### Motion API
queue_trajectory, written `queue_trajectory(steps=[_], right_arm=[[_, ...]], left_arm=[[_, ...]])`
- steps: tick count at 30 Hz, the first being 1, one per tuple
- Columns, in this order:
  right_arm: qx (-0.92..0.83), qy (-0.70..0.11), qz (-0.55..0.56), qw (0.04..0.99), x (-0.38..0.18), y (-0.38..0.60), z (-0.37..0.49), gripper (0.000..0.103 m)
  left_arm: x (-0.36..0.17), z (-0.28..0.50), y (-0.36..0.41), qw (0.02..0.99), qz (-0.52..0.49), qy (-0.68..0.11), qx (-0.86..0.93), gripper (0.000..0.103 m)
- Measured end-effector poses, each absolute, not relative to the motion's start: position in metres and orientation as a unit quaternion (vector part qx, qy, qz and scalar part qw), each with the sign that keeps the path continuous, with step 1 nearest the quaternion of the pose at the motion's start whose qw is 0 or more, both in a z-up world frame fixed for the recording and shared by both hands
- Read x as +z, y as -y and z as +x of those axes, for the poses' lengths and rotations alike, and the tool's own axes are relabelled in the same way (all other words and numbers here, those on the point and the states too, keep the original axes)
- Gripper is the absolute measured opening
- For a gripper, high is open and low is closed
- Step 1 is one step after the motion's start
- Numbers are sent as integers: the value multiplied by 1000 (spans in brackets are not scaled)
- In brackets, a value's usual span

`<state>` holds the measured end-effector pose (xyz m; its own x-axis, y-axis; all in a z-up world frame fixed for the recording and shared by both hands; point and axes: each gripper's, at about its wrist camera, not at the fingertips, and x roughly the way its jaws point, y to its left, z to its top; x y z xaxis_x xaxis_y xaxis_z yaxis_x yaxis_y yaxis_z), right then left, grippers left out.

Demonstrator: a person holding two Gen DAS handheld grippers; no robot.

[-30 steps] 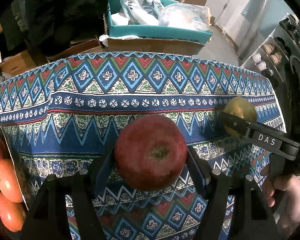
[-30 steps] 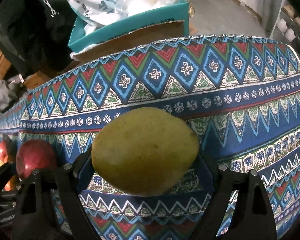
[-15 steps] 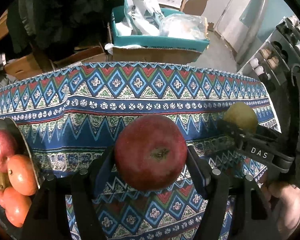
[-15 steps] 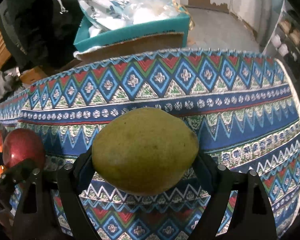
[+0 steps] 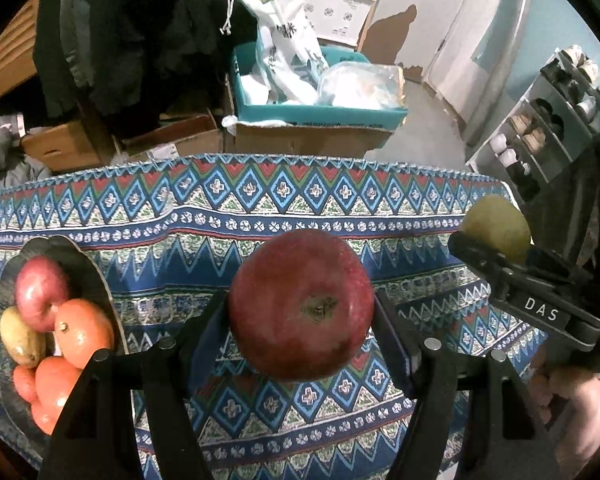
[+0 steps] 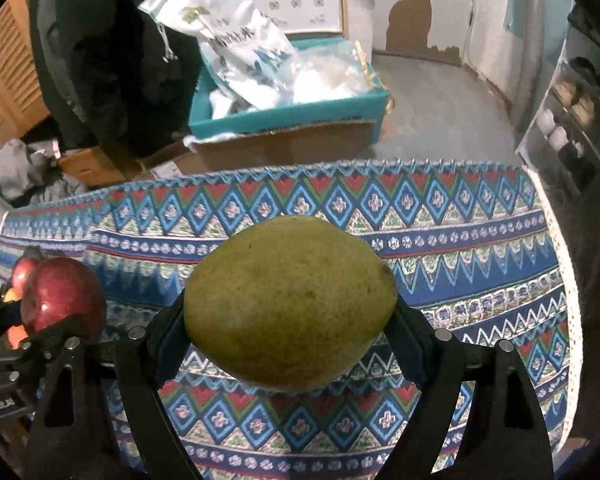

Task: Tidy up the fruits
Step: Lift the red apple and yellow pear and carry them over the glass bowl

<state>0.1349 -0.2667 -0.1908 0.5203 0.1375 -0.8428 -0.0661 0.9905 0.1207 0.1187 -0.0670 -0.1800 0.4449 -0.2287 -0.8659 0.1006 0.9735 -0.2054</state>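
My left gripper [image 5: 300,320] is shut on a dark red apple [image 5: 301,305] and holds it above the patterned tablecloth [image 5: 260,208]. My right gripper [image 6: 290,320] is shut on a green-yellow mango [image 6: 290,302], also held above the cloth. The mango shows at the right of the left wrist view [image 5: 496,228], and the apple at the left of the right wrist view [image 6: 62,294]. A dark bowl [image 5: 96,276] at the left holds a pink apple [image 5: 40,292], a yellowish fruit [image 5: 20,340] and several orange fruits [image 5: 82,334].
Behind the table stand a teal box [image 5: 320,112] with white bags and several cardboard boxes [image 5: 60,148]. Dark clothes [image 5: 140,28] hang at the back left. A shoe rack [image 5: 552,132] stands at the right. The cloth's right edge [image 6: 560,264] drops off.
Both grippers have risen and drawn back with their fruit still held. More of the table, the floor behind and the fruit bowl at the left have come into view.
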Motion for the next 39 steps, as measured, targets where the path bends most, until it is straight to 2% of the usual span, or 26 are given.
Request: queue_trajectory(steps=[18,39], right_arm=[[94,-417,7,904,-111,232,92,85],[156,-363,-14,918,-56,177,65,85]], left_arm=[[-117,76,34,882,-73,-457,-88,72],[-74,39,-32,906,-105,-408,-52,72]])
